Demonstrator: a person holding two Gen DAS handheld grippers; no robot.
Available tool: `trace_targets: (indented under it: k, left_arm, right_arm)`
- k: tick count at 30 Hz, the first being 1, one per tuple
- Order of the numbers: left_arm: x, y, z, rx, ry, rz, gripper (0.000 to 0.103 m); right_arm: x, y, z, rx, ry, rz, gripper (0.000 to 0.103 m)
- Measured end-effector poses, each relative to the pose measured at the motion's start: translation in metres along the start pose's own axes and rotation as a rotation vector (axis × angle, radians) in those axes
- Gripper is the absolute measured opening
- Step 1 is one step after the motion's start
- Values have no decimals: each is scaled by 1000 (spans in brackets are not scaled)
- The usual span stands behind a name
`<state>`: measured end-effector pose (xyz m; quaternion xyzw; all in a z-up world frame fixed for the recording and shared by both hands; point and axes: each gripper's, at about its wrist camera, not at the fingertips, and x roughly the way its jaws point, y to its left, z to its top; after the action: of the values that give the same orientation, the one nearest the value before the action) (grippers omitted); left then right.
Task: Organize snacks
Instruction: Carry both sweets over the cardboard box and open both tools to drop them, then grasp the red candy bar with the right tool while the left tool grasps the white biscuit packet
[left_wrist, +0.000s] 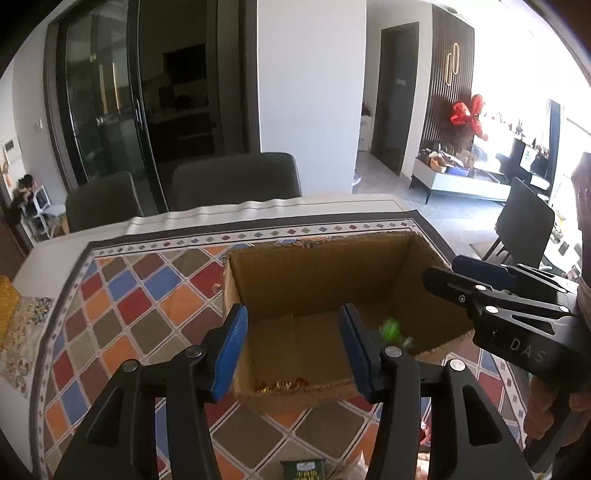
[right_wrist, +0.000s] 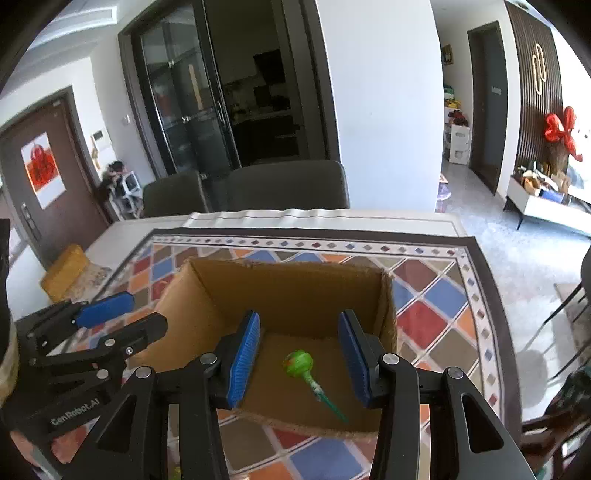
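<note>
An open cardboard box (left_wrist: 317, 273) (right_wrist: 295, 288) stands on the tiled tablecloth. A green lollipop (right_wrist: 300, 364) lies on its floor, tilted, stick toward me; it shows blurred in the left wrist view (left_wrist: 391, 328). Gold and red wrapped sweets (left_wrist: 282, 386) lie at the box's near wall. My left gripper (left_wrist: 293, 349) is open and empty over the box's near-left edge. My right gripper (right_wrist: 301, 356) is open and empty above the lollipop; it also shows in the left wrist view (left_wrist: 448, 275). The left gripper shows in the right wrist view (right_wrist: 131, 314).
A dark green snack packet (left_wrist: 303, 469) lies near the front table edge. A yellow block (right_wrist: 66, 271) sits on a patterned cloth at the table's left. Two dark chairs (right_wrist: 284, 184) stand behind the table. Another chair (left_wrist: 524, 221) stands at the right.
</note>
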<state>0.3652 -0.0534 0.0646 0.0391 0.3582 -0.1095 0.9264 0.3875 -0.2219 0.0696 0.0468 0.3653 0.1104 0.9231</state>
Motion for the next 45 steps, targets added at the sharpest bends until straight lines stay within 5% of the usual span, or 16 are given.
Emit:
trace_targets:
  k: [11, 28, 45]
  left_arm:
    - [-45, -8, -37, 16, -17, 2, 62]
    - [-14, -34, -102, -44, 246, -101, 62]
    - [37, -45, -132, -161, 426, -68, 49]
  right_arm:
    - [-33, 17, -39, 16, 44, 37, 49]
    - [-25, 4, -99, 14, 253, 4, 49]
    - [18, -21, -139, 55, 455, -6, 49]
